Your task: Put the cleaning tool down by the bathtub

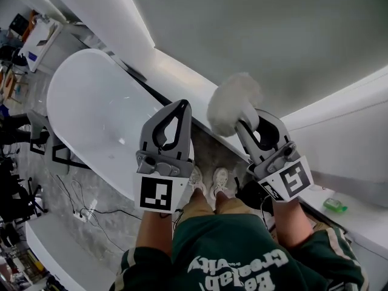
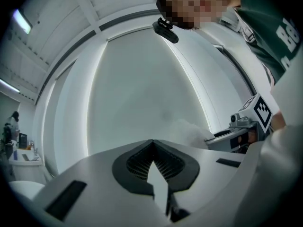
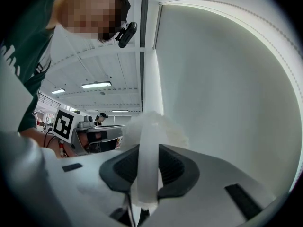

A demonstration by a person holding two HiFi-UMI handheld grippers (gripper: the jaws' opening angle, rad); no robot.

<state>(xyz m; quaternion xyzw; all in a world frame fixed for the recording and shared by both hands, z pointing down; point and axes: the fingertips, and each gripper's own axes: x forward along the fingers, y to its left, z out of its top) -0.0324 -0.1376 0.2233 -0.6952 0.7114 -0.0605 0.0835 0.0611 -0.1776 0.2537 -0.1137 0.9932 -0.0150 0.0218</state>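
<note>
Cleaning tool [image 1: 233, 103] with fluffy white head, handle clamped in right claw [image 3: 147, 167], left claw [image 2: 152, 145] closed on nothing, white bathtub [image 1: 91, 102] at left.

One bathtub [image 1: 91, 108]; one cleaning tool [image 1: 231, 102]; two grippers [image 1: 180, 109] [image 1: 246, 123]; one green bottle [image 1: 334, 205].

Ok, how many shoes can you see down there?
2. One white sneaker peeks out beside the left tool, and the other sneaker is just right of it. Both are on the floor next to the bathtub. No others show.
</note>
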